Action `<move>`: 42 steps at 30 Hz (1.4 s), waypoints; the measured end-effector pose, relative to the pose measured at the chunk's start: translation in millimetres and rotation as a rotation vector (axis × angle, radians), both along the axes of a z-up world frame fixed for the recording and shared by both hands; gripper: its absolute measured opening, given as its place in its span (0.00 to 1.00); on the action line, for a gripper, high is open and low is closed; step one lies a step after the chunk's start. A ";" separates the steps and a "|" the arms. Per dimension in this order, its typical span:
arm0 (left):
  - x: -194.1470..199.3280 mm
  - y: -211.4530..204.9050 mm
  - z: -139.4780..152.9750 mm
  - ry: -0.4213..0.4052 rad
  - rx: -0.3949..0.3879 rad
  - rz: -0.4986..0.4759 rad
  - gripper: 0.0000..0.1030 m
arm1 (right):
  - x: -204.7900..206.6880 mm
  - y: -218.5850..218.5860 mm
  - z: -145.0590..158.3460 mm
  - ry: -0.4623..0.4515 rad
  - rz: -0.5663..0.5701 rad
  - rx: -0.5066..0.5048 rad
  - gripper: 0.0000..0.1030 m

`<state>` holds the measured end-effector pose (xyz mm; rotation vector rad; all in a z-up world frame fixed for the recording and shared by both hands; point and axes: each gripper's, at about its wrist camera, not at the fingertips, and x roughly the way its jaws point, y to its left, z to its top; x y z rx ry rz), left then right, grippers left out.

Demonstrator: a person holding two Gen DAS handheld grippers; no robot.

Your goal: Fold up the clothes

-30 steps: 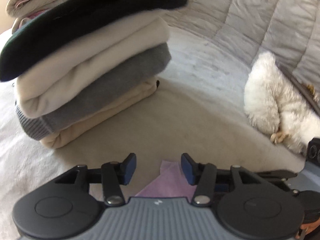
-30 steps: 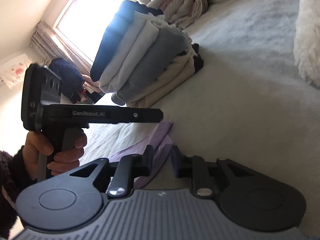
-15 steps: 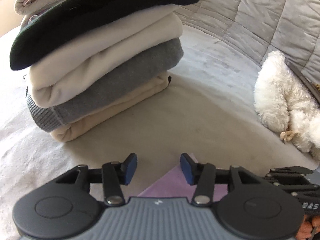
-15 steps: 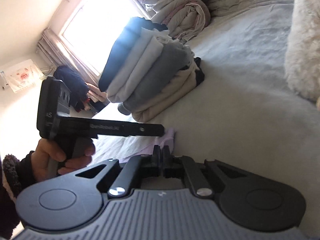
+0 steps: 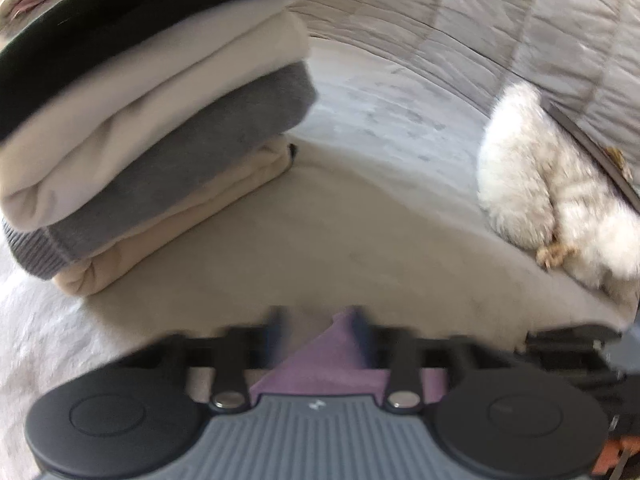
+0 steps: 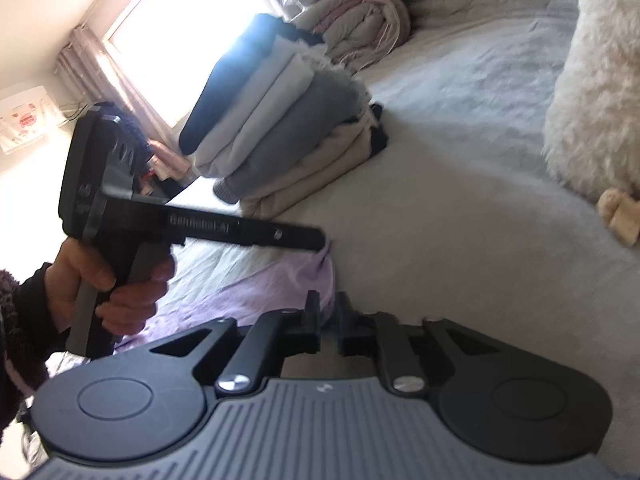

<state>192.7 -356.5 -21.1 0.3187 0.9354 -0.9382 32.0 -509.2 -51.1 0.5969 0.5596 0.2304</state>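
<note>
A broad bare stretch of bed (image 5: 360,208) lies open ahead, between the stack of folded clothes (image 5: 160,128) on the left and the fluffy white cushion (image 5: 532,184) on the right (both blocking sideways passage); rolled quilts (image 6: 360,20) crowd the far end.

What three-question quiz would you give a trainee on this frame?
1. Pick one: the top garment on the folded stack is A) black, B) purple, C) red.
2. True or false: the white fluffy item lies on top of the stack.
3. Fill in: the left gripper has its jaws shut on a corner of the ___ cloth.

Key: 1 A. 2 false; it lies on the bed, apart from the stack. 3 purple; the purple cloth rises to the jaws in the right wrist view.
</note>
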 end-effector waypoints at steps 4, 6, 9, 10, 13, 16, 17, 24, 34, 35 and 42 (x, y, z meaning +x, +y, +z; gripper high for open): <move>-5.1 9.1 0.5 -0.041 -0.025 0.012 0.00 | 1.5 2.1 0.8 -0.012 0.008 -0.008 0.35; -6.0 13.7 1.4 -0.054 -0.029 0.023 0.00 | 3.5 7.3 1.9 -0.009 0.009 -0.047 0.34; -6.0 16.2 2.4 -0.078 0.001 0.025 0.00 | 6.6 15.9 3.8 -0.004 0.016 -0.110 0.33; -4.1 16.8 2.8 -0.066 -0.003 0.029 0.03 | 7.2 17.3 3.8 -0.003 0.019 -0.122 0.28; 3.3 16.0 3.1 0.008 -0.042 0.050 0.43 | 8.1 14.3 0.5 0.009 0.012 -0.109 0.03; 5.2 9.9 1.3 0.043 -0.068 0.066 0.56 | 2.0 7.6 1.5 -0.013 -0.020 -0.071 0.03; 4.8 7.8 0.7 0.046 -0.070 0.065 0.56 | -1.3 6.4 3.5 -0.025 -0.032 -0.068 0.02; 9.0 5.7 -3.7 0.068 -0.068 0.039 0.56 | -12.3 8.0 11.5 -0.008 -0.071 -0.107 0.02; 11.7 9.1 -2.6 0.129 -0.108 0.003 0.54 | -23.2 7.2 14.5 0.008 -0.092 -0.139 0.15; 10.6 8.3 -2.5 0.135 -0.109 -0.007 0.54 | -24.0 6.8 14.8 0.005 -0.100 -0.148 0.17; -2.0 0.6 -5.7 0.130 -0.095 -0.054 0.38 | -19.8 20.8 14.0 -0.001 -0.036 -0.207 0.37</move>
